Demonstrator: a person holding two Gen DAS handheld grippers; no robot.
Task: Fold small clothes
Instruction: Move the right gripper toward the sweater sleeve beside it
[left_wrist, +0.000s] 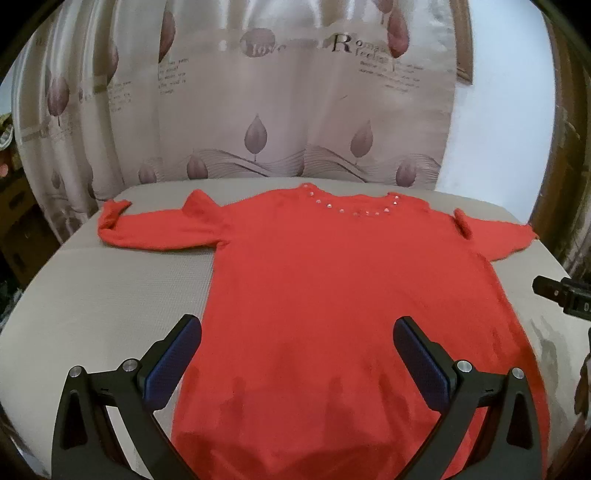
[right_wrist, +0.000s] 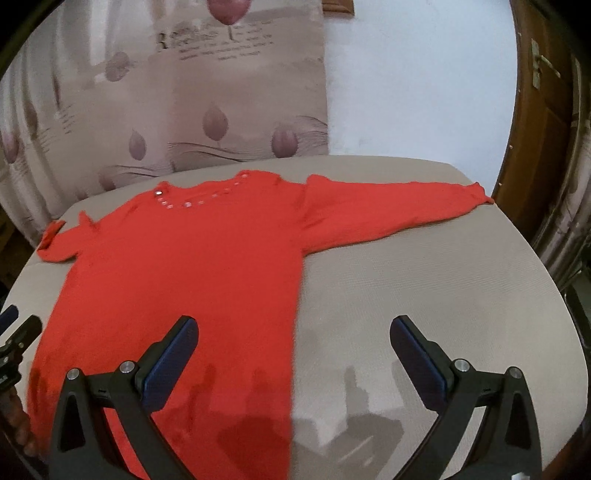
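Note:
A small red long-sleeved top (left_wrist: 314, 280) (right_wrist: 177, 266) lies flat on the beige table (left_wrist: 110, 295) (right_wrist: 424, 280), its studded neckline toward the curtain and both sleeves spread out. My left gripper (left_wrist: 297, 332) hangs open over the lower body of the top, holding nothing. Also open and holding nothing, my right gripper (right_wrist: 295, 332) hovers above the top's right edge: one finger over the cloth, the other over bare table. The right gripper's tip (left_wrist: 561, 299) shows at the left wrist view's right edge. The left gripper's tip (right_wrist: 18, 336) shows at the right wrist view's left edge.
A beige curtain with leaf prints and lettering (left_wrist: 258, 110) (right_wrist: 166, 110) hangs behind the table. To the right of it is a white wall (right_wrist: 406, 81), then a brown wooden door (right_wrist: 543, 110). Cluttered furniture stands at the far left (left_wrist: 14, 206).

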